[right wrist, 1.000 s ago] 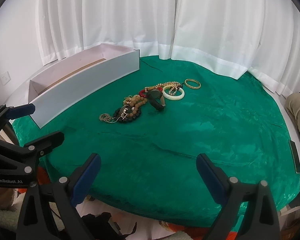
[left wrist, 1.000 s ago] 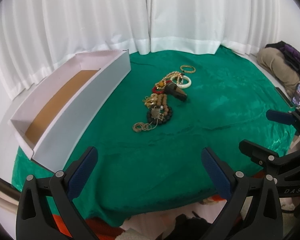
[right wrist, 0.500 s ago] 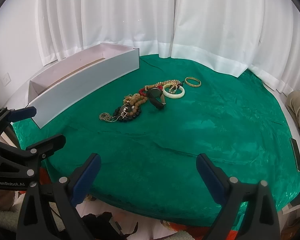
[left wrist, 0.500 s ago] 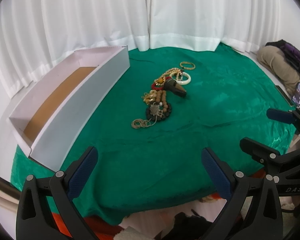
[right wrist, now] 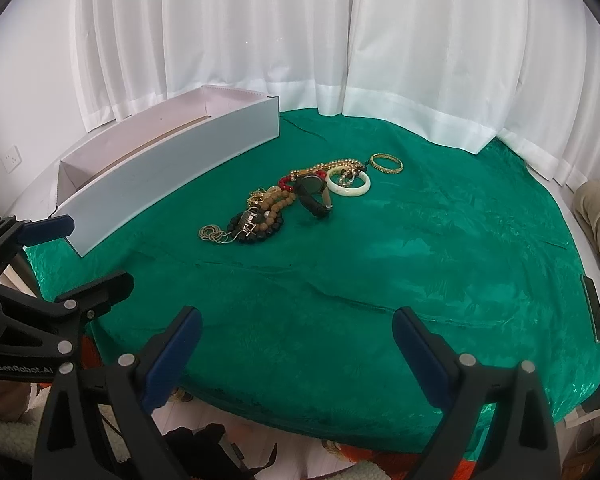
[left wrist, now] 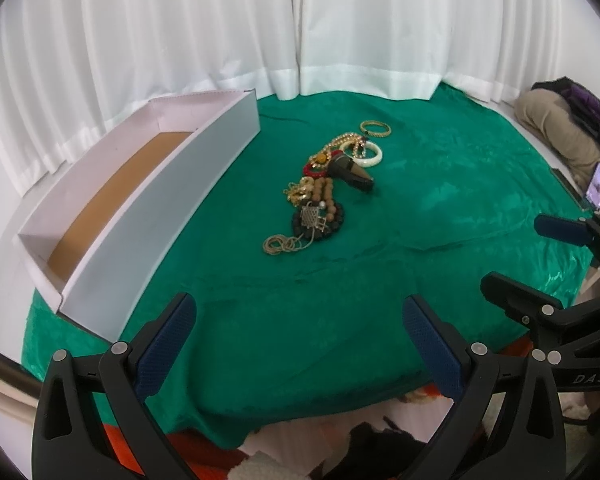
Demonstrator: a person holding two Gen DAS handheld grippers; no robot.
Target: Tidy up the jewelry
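Jewelry pile [left wrist: 324, 196] lies straight ahead of the left gripper [left wrist: 300, 332], well apart from it, on the green cloth [left wrist: 440, 240]; from the right gripper [right wrist: 295, 340] the same pile sits ahead and slightly left. Both grippers hover over the near edge of the cloth, jaws spread wide, nothing between the blue pads [right wrist: 418, 348]

Pile contents, near to far from the left gripper: thin gold hoops [left wrist: 279, 245], dark bead bracelet [left wrist: 320, 222] with a metal charm on top, tan wooden beads [left wrist: 324, 194], dark watch [right wrist: 312, 194], red bead bracelet [left wrist: 314, 168], white bangle [right wrist: 348, 184], gold bangle [right wrist: 386, 163] lying slightly apart at the far end. Most pieces overlap or touch

White tray [left wrist: 159, 216] ahead and left of the left gripper, brown floor bare as far as visible

Judgement: task at its start, approach step, no piece picked yet. Next move likely calls for a reach forward to one outer, free piece; the gold hoops nearest, or the gold bangle at the far end. Tangled middle pieces risk dragging neighbours along. Thin hoops lie flat on soft cloth, so pads need to close low without pinching the fabric
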